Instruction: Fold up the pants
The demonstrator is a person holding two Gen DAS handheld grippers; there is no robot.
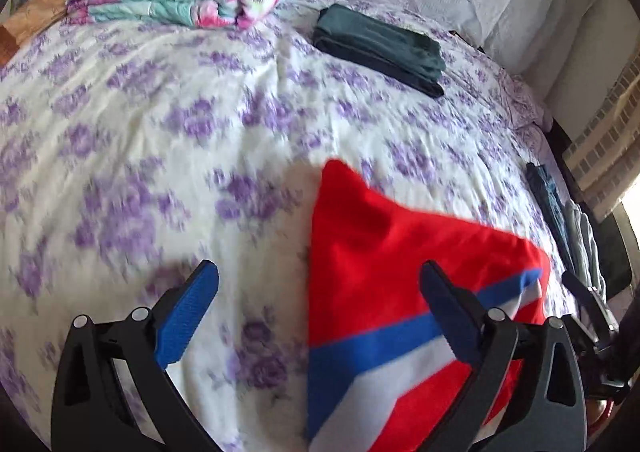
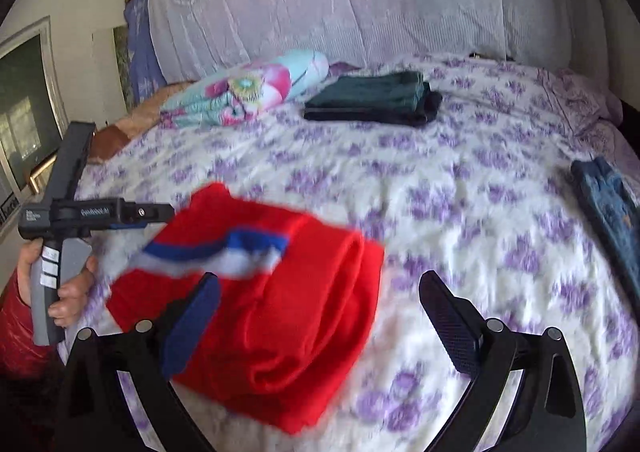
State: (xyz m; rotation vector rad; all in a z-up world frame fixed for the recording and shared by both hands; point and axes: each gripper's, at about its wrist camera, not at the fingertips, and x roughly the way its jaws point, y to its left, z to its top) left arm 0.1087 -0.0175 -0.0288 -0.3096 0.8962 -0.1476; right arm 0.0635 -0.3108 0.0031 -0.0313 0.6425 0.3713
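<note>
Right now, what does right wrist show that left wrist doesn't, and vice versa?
Right wrist only: the person's hand gripping the left gripper's handle, plus a window at far left. Left wrist only: the light grey garment beside the jeans at the bed edge. Both: red pants folded on the floral bedspread, dark green folded pants, floral quilt, jeans. Left gripper and right gripper are open, holding nothing.

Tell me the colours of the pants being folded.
The pants are red with a blue and white stripe, clearest in the left wrist view.
</note>
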